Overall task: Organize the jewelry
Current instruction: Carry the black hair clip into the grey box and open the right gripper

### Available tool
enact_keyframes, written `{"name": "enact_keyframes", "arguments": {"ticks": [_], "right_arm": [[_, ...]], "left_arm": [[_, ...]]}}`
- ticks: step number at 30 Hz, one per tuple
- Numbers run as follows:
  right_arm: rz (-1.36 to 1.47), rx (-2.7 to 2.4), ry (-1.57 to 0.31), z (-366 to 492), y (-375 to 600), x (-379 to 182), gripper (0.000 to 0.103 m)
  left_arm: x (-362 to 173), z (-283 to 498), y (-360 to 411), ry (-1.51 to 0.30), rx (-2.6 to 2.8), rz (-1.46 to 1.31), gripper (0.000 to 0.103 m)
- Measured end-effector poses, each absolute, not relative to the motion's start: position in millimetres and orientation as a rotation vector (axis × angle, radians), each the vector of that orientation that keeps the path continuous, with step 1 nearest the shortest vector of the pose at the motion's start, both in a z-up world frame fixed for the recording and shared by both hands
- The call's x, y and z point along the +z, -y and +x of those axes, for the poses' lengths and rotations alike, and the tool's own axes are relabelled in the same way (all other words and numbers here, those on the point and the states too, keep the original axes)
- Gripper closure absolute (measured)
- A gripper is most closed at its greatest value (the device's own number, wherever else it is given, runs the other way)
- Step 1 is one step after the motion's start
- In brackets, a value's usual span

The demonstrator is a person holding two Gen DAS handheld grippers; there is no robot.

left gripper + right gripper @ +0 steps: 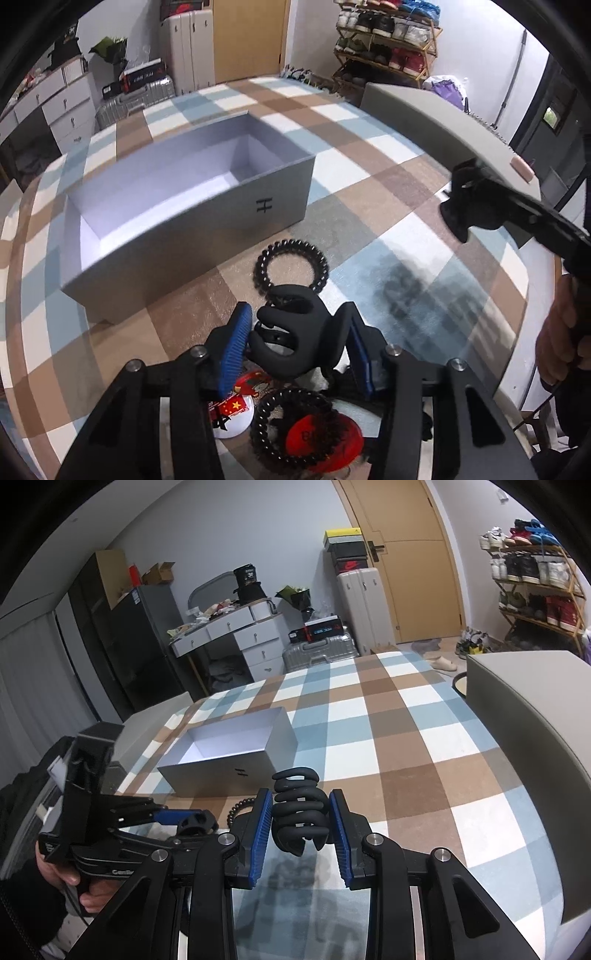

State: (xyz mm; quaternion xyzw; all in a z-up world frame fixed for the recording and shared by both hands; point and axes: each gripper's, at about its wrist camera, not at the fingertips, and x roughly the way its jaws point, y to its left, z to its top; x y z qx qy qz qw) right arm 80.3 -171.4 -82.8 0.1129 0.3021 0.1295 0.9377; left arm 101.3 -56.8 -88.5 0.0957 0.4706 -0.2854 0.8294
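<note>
My left gripper (297, 350) has its blue pads on both sides of a black claw hair clip (295, 328), low over the checked tablecloth. A black spiral hair tie (291, 266) lies just beyond it, and a second spiral tie (295, 424) lies under the fingers. In the right wrist view my right gripper (301, 823) is shut on another black claw clip (297, 805), held above the cloth. An open grey box (184, 221) with a white inside stands behind both. The left wrist view shows the right gripper (458, 214) at the right edge.
A large grey lid or box (535, 738) stands on the table's right side. Red ornaments (321, 435) and a white round badge (232, 413) lie under the left gripper. A person's hand (74, 886) holds the left gripper's handle. Suitcases, drawers and a shoe rack stand beyond the table.
</note>
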Motion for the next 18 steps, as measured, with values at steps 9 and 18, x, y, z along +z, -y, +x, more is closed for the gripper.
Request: {"name": "enact_keyframes", "arguments": {"ticks": [9, 18], "right_arm": [[0.226, 0.332, -0.600, 96, 154, -64, 0.073], [0.225, 0.469, -0.590, 147, 123, -28, 0.073]], "left_arm": [[-49, 105, 44, -0.919, -0.625, 0.134, 0.059], [-16, 146, 26, -0.885, -0.582, 0.137, 0.059]]}}
